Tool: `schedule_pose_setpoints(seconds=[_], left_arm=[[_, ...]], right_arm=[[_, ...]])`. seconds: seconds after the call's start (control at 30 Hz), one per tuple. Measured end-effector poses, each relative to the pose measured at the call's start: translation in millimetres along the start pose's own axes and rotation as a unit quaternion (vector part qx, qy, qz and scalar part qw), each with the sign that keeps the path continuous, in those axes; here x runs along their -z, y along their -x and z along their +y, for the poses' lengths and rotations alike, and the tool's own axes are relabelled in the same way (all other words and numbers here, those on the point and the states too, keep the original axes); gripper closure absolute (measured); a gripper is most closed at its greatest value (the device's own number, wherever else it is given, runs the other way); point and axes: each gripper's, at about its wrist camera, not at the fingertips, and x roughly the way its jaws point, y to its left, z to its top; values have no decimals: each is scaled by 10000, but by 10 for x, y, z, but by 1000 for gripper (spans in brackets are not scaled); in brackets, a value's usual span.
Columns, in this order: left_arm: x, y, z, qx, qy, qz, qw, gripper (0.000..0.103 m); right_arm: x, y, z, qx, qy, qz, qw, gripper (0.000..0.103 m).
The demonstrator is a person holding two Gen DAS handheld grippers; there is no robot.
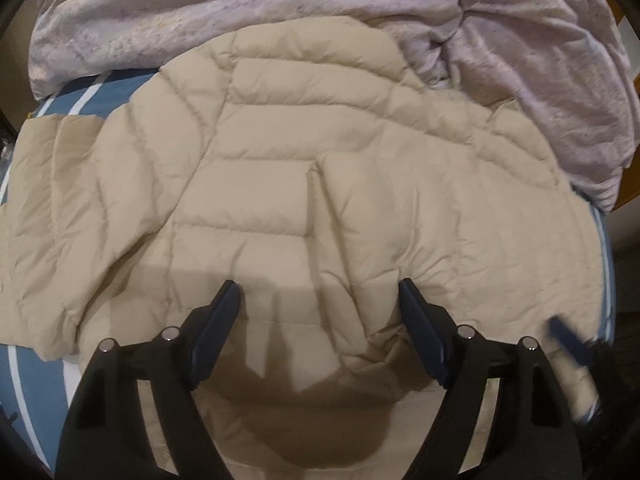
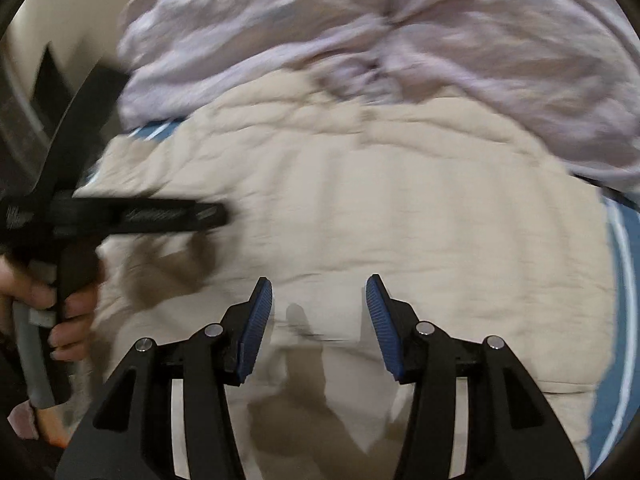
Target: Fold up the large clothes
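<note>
Blue striped bed (image 1: 36,380), beige puffer jacket (image 1: 280,168), lilac blanket (image 1: 200,12)

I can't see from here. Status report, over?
Both grippers, left and right, open, empty. Beige puffer jacket spread out. Lilac blanket crowds its top edge.

I see a bed covered by a blue sheet with white stripes (image 1: 86,96), showing at nine o'clock and along the three o'clock edge. A rumpled lilac duvet (image 1: 240,8) is heaped across twelve o'clock. Beyond it, at two o'clock, there is a strip of brown wood (image 1: 624,20). A pale wall (image 2: 28,52) stands at ten o'clock. The light is dim and warm.
</note>
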Motion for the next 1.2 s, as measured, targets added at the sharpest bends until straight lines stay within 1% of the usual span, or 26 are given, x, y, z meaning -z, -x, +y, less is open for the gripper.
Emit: schedule_pose_setpoints(seconds=[0.03,0.1,0.17,0.23,0.33,0.4,0.53,0.6,0.67,0.73,0.8,0.87,0.93,1.0,1.07,1.13,1.2], left_arm=[[7,-18,9,-59,-8,-3,10000,23],[31,-49,25,-167,-32,-8,9999,23],[45,-93,20,-259,-88,-23,9996,23],[63,-120,17,-347,-147,-49,9993,23],[80,-159,-4,-468,-201,-117,9986,21],[93,-174,-5,-517,-233,-175,9982,19],[130,-232,-18,-594,-314,-325,9972,14],[164,-257,-39,-581,-300,-331,9973,13],[201,-227,58,-483,-174,-268,9983,17],[278,-107,160,-248,15,-315,9992,17],[354,48,291,-207,65,-489,9986,18],[386,196,431,-321,110,-640,9974,17],[405,363,671,-424,287,-760,9958,18],[423,556,1004,-476,584,-812,9938,18],[396,689,1346,-589,979,-843,9899,18],[473,772,1722,-754,1401,-836,9837,18],[542,849,2071,-838,1836,-793,9762,18]], right_arm=[[0,-3,-98,184,-124,-19,9998,52],[-2,-45,-288,416,-377,6,9984,52],[-5,-107,-421,610,-556,49,9966,52],[36,-139,-469,727,-614,94,9954,52],[98,-200,-452,869,-526,161,9947,50],[133,-262,-402,1005,-364,161,9941,49],[170,-351,-381,1099,-238,4,9937,49],[187,-350,-402,1086,-253,-18,9938,49],[171,-352,-408,1076,-256,43,9939,49],[128,-332,-412,1085,-301,191,9935,49],[112,-277,-378,1097,-392,256,9929,48],[58,-213,-302,972,-437,168,9942,48],[3,-184,-162,869,-314,79,9957,48],[-53,-210,68,696,-80,48,9975,41],[-70,-273,249,649,143,81,9978,39],[-67,-372,387,656,325,222,9971,39],[-32,-444,469,644,371,389,9965,39]])
